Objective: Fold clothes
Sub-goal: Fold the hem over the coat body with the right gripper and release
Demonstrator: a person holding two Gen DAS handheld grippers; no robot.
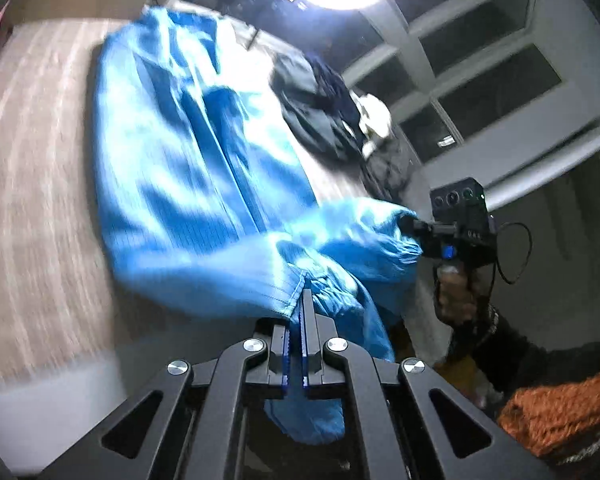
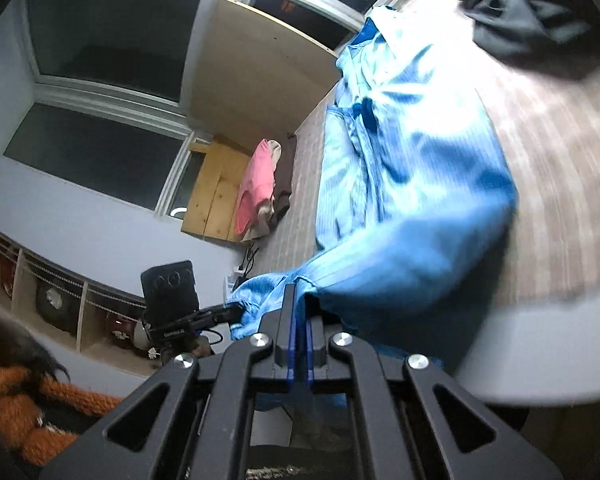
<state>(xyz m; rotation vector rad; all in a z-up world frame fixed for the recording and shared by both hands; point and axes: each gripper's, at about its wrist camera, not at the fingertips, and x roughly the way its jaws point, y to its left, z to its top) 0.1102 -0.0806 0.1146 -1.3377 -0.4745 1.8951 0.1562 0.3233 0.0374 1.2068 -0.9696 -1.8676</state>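
My left gripper [image 1: 302, 300] clenches the hem of the blue garment [image 1: 188, 168], and my right gripper [image 2: 298, 296] pinches another part of that hem. The garment lies stretched across the striped bed [image 1: 32, 184], its hem lifted off the near edge. Dark clothes [image 1: 316, 108] are heaped at the far side.

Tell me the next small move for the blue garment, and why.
Probably carry both pinched edges forward over the blue garment toward its far end. The left hand-held gripper and the right hand-held gripper are each shut on its near edge, lifted off the striped surface, while the rest lies there, so a fold seems ready.
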